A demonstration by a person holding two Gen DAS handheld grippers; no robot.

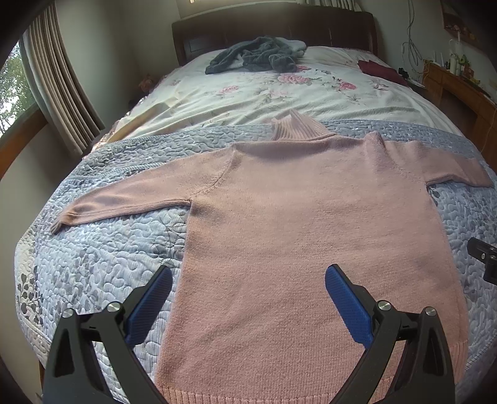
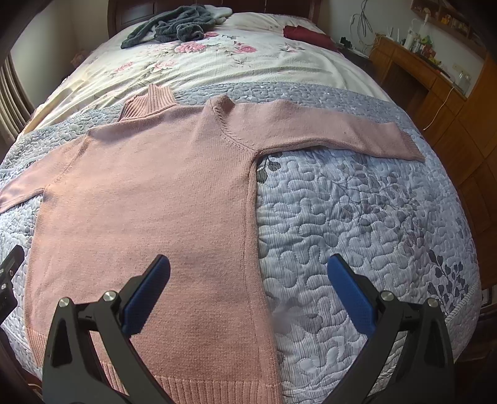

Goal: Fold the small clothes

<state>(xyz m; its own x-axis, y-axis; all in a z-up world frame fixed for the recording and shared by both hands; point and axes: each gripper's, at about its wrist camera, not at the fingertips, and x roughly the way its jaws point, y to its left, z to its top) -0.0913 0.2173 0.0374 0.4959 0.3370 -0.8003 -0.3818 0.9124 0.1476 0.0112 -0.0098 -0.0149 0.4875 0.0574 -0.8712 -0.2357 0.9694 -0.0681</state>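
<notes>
Grippers hover spread wide, gripping nothing: left gripper [image 1: 248, 281] over the hem's left part, right gripper [image 2: 248, 270] straddling its right edge. Beyond, the pink sweater [image 1: 279, 217] lies flat on the grey quilt [image 2: 357, 217], collar pointing toward the headboard [image 1: 273, 28], sleeves outstretched sideways.

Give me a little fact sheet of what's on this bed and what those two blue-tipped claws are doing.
garment: pink knitted turtleneck sweater, spread flat, both sleeves out, unfolded
surface: grey-blue quilted bedspread over a floral sheet
further back: dark grey fuzzy clothes heap near the dark headboard; folded dark red cloth
left gripper: open, holding nothing, above the sweater's lower left edge
right gripper: open, holding nothing, above the lower right edge
folding: not yet begun
</notes>
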